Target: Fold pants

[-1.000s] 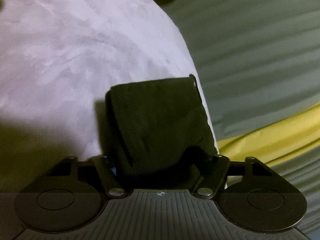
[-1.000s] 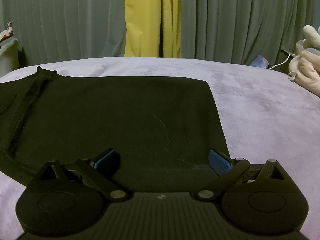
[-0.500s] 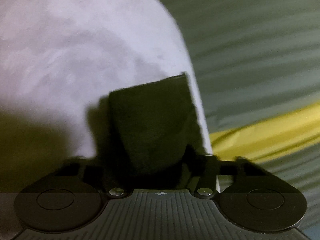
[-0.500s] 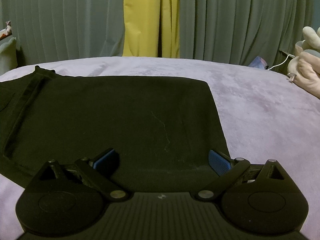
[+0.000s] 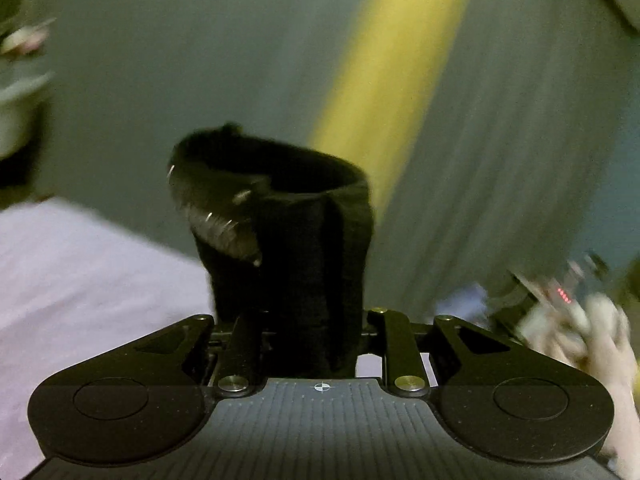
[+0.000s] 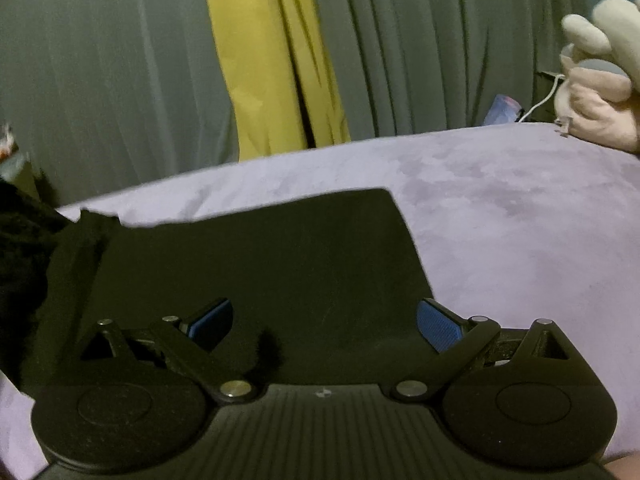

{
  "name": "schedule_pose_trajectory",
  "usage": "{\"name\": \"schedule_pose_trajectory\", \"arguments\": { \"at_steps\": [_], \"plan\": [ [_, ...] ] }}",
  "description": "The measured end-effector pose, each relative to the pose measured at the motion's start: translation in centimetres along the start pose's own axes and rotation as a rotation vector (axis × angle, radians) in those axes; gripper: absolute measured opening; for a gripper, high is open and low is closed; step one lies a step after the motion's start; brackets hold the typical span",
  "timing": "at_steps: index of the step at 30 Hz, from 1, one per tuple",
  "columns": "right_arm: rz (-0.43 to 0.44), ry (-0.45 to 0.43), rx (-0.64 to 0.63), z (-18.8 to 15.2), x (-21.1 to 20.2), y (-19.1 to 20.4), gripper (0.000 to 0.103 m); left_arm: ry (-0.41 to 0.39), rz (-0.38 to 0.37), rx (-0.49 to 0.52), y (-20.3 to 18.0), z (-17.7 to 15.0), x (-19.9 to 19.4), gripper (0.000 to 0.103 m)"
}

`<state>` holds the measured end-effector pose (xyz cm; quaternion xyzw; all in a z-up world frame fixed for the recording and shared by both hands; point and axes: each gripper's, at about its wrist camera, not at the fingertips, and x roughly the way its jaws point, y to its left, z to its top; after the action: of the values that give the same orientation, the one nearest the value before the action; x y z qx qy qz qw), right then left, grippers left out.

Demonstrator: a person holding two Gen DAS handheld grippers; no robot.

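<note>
Lifted now, the left gripper point(image 5: 304, 336) has swung its clamped end of the black pants point(image 5: 280, 240) up off the purple bedspread point(image 5: 80, 272) toward the curtains point(image 5: 160, 60) (view's blurry). Right gripper point(image 6: 324, 320) hovers wide open over the rest of the pants point(image 6: 260, 264), lying flat nearby, with a plush toy point(image 6: 596, 92) far right.

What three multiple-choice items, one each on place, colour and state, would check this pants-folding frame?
1. Where is the cloth that the left gripper holds?
A. Lifted off the bed
B. Flat on the bed
C. On the floor

2. What colour are the right gripper's pads?
A. Red
B. Blue
C. White

3. How does the right gripper stand?
A. Shut on the pants
B. Shut on nothing
C. Open

Key: 1 A, the pants stand up from the left gripper in front of the curtain, above the bed. 2 B, both pads show blue. 3 C, its jaws stand wide apart over the flat part of the pants.
</note>
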<state>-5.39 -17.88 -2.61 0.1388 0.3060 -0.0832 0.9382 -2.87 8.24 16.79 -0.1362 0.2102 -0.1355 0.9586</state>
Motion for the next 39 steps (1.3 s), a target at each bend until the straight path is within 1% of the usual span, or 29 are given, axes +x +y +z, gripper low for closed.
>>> {"name": "schedule_pose_trajectory", "arguments": {
  "at_steps": [2, 3, 4, 5, 6, 7, 8, 9, 10, 12, 13, 14, 15, 17, 19, 21, 22, 23, 24, 25, 27, 30, 33, 34, 35, 36, 37, 38, 39],
  "plan": [
    [0.015, -0.023, 0.046, 0.3, -0.6, -0.8, 0.099, 0.027, -0.049, 0.081, -5.0, -1.1, 1.1, 0.028],
    [0.02, -0.032, 0.067, 0.5, -0.8, -1.1, 0.099, 0.043, -0.061, 0.146, -7.6, -2.0, 2.0, 0.029],
    [0.028, -0.04, 0.088, 0.6, -1.0, -1.5, 0.099, 0.062, -0.066, 0.209, -10.2, -3.4, 2.7, 0.032],
    [0.035, -0.047, 0.107, 0.8, -1.2, -2.0, 0.099, 0.094, -0.072, 0.239, -12.4, -4.9, 3.9, 0.038],
    [0.037, -0.053, 0.123, 0.9, -1.4, -2.5, 0.099, 0.137, -0.081, 0.238, -13.8, -6.3, 5.4, 0.045],
    [0.037, -0.058, 0.134, 1.0, -1.5, -2.8, 0.099, 0.208, -0.097, 0.236, -15.2, -7.7, 6.8, 0.055],
    [0.04, -0.061, 0.148, 1.1, -1.6, -3.3, 0.099, 0.303, -0.102, 0.235, -16.5, -9.3, 8.9, 0.059],
    [0.039, -0.064, 0.162, 1.0, -1.7, -3.6, 0.099, 0.387, -0.096, 0.226, -17.5, -10.7, 10.7, 0.059],
    [0.038, -0.068, 0.178, 1.0, -1.8, -3.9, 0.099, 0.453, -0.087, 0.208, -17.9, -12.1, 12.3, 0.059],
    [0.031, -0.077, 0.212, 1.0, -2.1, -4.7, 0.099, 0.587, -0.06, 0.112, -17.3, -14.4, 15.1, 0.06],
    [0.03, -0.08, 0.227, 1.1, -2.2, -5.1, 0.099, 0.642, -0.063, 0.045, -17.0, -15.3, 15.7, 0.064],
    [0.033, -0.084, 0.246, 1.1, -2.3, -5.6, 0.099, 0.659, -0.068, 0.013, -16.8, -15.7, 15.6, 0.071],
    [0.036, -0.087, 0.261, 1.1, -2.4, -6.0, 0.099, 0.646, -0.07, 0.011, -16.7, -15.9, 15.3, 0.074],
    [0.056, -0.085, 0.297, 1.1, -2.2, -6.8, 0.099, 0.643, -0.106, 0.006, -15.9, -15.7, 14.4, 0.085],
    [0.087, -0.073, 0.342, 1.1, -1.9, -7.3, 0.099, 0.631, -0.2, -0.05, -15.3, -15.5, 13.0, 0.094],
    [0.113, -0.069, 0.369, 1.1, -1.6, -7.4, 0.099, 0.599, -0.282, -0.117, -13.5, -14.8, 11.0, 0.095],
    [0.136, -0.069, 0.373, 1.1, -1.6, -7.3, 0.099, 0.575, -0.289, -0.137, -12.2, -14.4, 10.0, 0.095],
    [0.161, -0.067, 0.372, 1.1, -1.8, -7.2, 0.099, 0.544, -0.257, -0.147, -10.8, -13.9, 9.1, 0.096],
    [0.184, -0.063, 0.37, 1.1, -1.8, -7.0, 0.099, 0.509, -0.199, -0.147, -9.6, -13.3, 8.6, 0.096],
    [0.216, -0.053, 0.371, 1.1, -1.8, -6.9, 0.099, 0.472, -0.127, -0.141, -8.4, -13.2, 8.5, 0.096],
    [0.282, -0.018, 0.404, 0.9, -1.5, -6.6, 0.099, 0.405, 0.044, -0.146, -4.9, -13.0, 7.8, 0.096],
    [0.352, 0.07, 0.482, 0.4, 0.1, -6.5, 0.099, 0.349, 0.235, -0.226, 0.2, -13.3, 7.1, 0.096],
    [0.357, 0.112, 0.517, 0.3, 1.2, -6.6, 0.099, 0.298, 0.339, -0.279, 3.7, -15.1, 6.6, 0.096],
    [0.371, 0.127, 0.535, 0.3, 1.5, -6.6, 0.098, 0.307, 0.357, -0.311, 4.7, -15.6, 6.4, 0.096],
    [0.389, 0.146, 0.557, 0.4, 1.8, -6.6, 0.097, 0.332, 0.351, -0.365, 5.6, -16.0, 6.6, 0.096],
    [0.401, 0.163, 0.574, 0.4, 2.3, -6.6, 0.094, 0.356, 0.315, -0.443, 6.6, -16.4, 6.9, 0.096],
    [0.409, 0.179, 0.584, 0.5, 2.7, -6.6, 0.092, 0.36, 0.285, -0.501, 7.2, -16.6, 6.9, 0.096],
    [0.417, 0.2, 0.597, 0.5, 3.2, -6.7, 0.084, 0.352, 0.269, -0.546, 7.5, -16.7, 7.0, 0.096],
    [0.412, 0.218, 0.608, 0.6, 3.7, -6.7, 0.081, 0.34, 0.255, -0.574, 7.8, -16.8, 6.9, 0.096]
  ]
}}
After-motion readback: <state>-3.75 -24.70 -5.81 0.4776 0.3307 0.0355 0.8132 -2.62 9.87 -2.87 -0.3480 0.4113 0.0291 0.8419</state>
